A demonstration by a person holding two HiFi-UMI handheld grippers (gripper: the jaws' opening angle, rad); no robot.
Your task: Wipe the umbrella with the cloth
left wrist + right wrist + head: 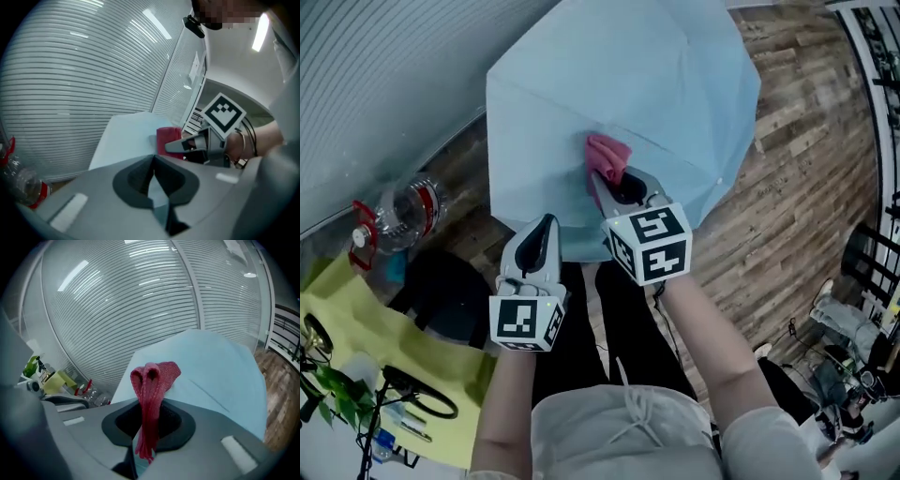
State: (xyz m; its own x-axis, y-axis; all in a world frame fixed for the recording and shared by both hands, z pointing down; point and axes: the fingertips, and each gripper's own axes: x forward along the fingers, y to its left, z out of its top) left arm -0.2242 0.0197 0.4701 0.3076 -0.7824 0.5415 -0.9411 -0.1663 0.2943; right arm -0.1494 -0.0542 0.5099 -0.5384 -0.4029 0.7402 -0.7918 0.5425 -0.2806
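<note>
1. Umbrella (656,84): open and pale blue, it sits canopy-up on the wood floor (787,169) right in front of the person. It looks light and rests only on its rim, so a firm stroke could roll it or push it away. Pressing hard between the ribs could buckle a panel inward.
2. Left gripper (542,230): its jaws are closed on the canopy's near edge, with a strip of blue fabric showing between them. That thin pinch is the only anchor. A wipe dragging away from it may pull the fabric out, and a hard tug back could strain the seam.
3. Right gripper (609,183): it is clamped on the cloth, with its tips low over the canopy near the middle. If it tips further down, the hard tips would meet the fabric instead of the cloth and could scrape or snag it.
4. Bottle (408,211): clear with red parts, it lies on the floor near the umbrella's left edge. A sliding umbrella could knock it.
5. Cloth (607,155): red and bunched, its folded end sticks out past the jaws and seems to rest on the canopy. The contact patch is small, so strips may be missed, and drag could work the cloth loose
</note>
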